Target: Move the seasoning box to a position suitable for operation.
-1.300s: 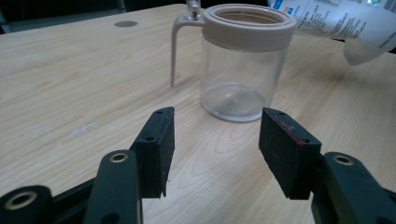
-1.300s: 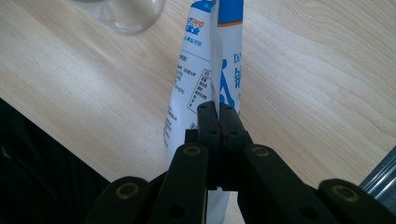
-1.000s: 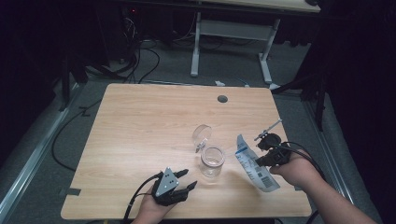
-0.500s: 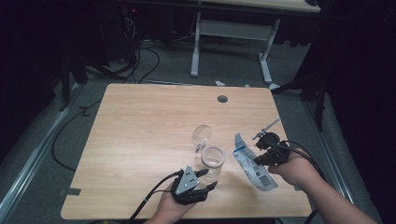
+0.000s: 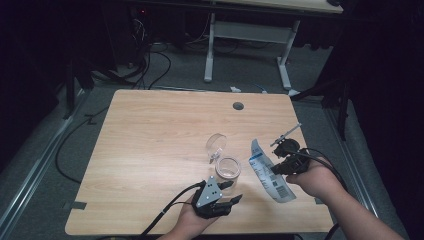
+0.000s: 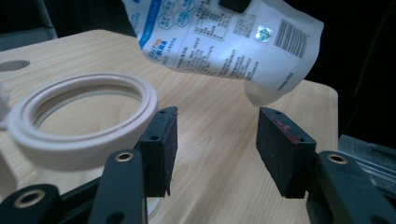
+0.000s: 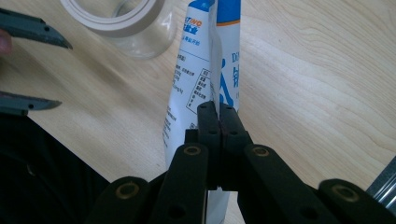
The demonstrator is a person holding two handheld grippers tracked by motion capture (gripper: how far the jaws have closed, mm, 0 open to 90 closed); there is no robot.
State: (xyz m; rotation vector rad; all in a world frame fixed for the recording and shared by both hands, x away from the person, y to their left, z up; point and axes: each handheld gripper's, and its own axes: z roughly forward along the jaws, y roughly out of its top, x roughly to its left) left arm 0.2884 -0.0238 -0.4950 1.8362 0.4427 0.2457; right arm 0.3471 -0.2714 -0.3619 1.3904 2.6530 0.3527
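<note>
A clear glass jar [image 5: 228,170] with a white rim [image 6: 84,116] stands open on the wooden table [image 5: 150,130], its hinged lid [image 5: 216,144] tipped back behind it. My left gripper [image 5: 235,191] is just in front of the jar, open; its jaws have just closed a little, with nothing between its pads [image 6: 161,149]. To the right, my right gripper [image 5: 275,169] is shut on a white and blue pouch [image 5: 272,177], pinching its edge [image 7: 218,116]. The pouch [image 6: 219,42] hangs tilted above the table beside the jar [image 7: 121,23].
A round cable hole [image 5: 238,106] sits near the table's far edge. Beyond it a second table on white legs [image 5: 210,50] stands over cables on the dark floor. The table's right edge [image 6: 334,112] lies close behind the pouch.
My left gripper has moved right along the front edge and now sits just in front of the jar. The right gripper and pouch have barely moved.
</note>
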